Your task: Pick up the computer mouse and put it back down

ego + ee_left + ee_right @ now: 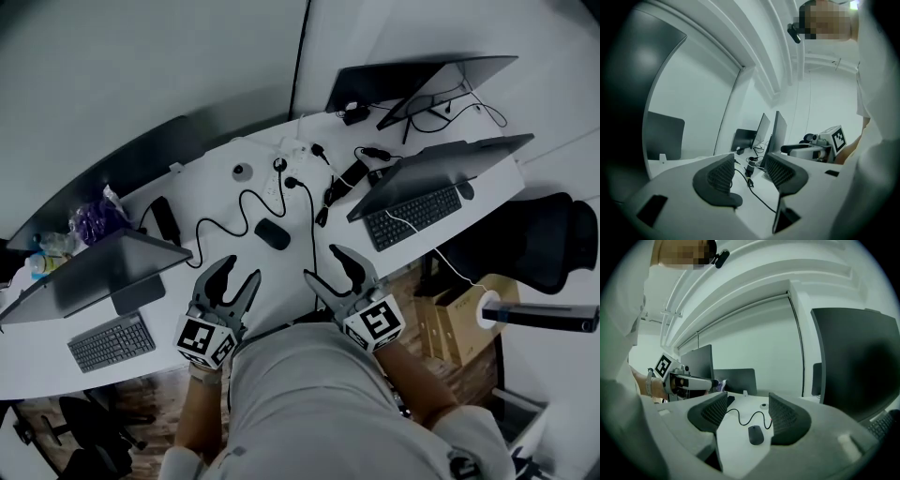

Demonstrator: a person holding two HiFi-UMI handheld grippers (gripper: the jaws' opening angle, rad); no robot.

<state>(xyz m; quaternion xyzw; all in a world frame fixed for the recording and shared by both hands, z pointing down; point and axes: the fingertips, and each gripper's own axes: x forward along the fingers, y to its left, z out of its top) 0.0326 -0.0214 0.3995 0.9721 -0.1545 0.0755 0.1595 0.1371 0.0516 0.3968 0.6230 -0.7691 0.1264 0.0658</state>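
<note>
A black computer mouse (273, 233) lies on the white desk (211, 239), its black cord curling away toward the back. In the right gripper view the mouse (756, 434) rests on the desk between the open jaws, a short way ahead of them. My right gripper (330, 265) is open, near the desk's front edge, right of the mouse. My left gripper (237, 277) is open too, in front of the mouse and a little to its left; nothing is between its jaws (747, 174). Each gripper shows in the other's view.
Two dark monitors (436, 164) with a keyboard (413, 217) stand at the right, another monitor (94, 272) and keyboard (112, 342) at the left. Power strip (286, 155), plugs and cables lie at the back. A black chair (548, 234) and boxes (464, 309) stand right of the desk.
</note>
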